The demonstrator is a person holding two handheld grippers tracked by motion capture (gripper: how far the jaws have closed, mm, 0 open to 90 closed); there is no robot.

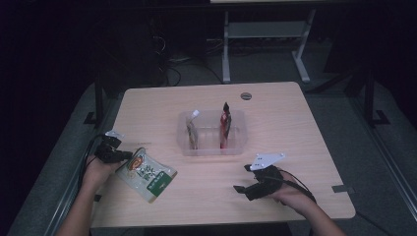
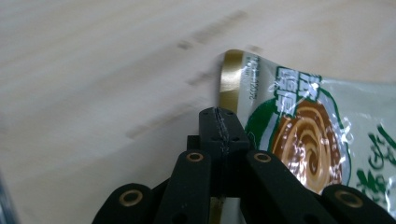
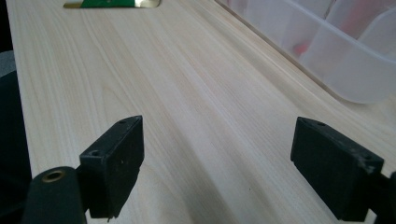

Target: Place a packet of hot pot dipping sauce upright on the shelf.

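Note:
A white and green snack packet (image 1: 147, 176) with a gold edge lies on the wooden table at the front left. My left gripper (image 1: 120, 156) is shut on the packet's near corner; in the left gripper view the two black jaws (image 2: 218, 122) meet over the gold strip of the packet (image 2: 317, 140). My right gripper (image 1: 241, 179) rests low over the table at the front right, pointing left, with its jaws wide apart and nothing between them (image 3: 217, 163). The right gripper view has the packet's edge (image 3: 112, 3) far off at the top.
A clear plastic tray (image 1: 211, 150) stands mid-table with a brownish packet (image 1: 192, 132) and a red packet (image 1: 224, 129) upright in it; its wall (image 3: 336, 51) lies to the right of my right gripper. A round grommet (image 1: 246, 95) sits near the far edge.

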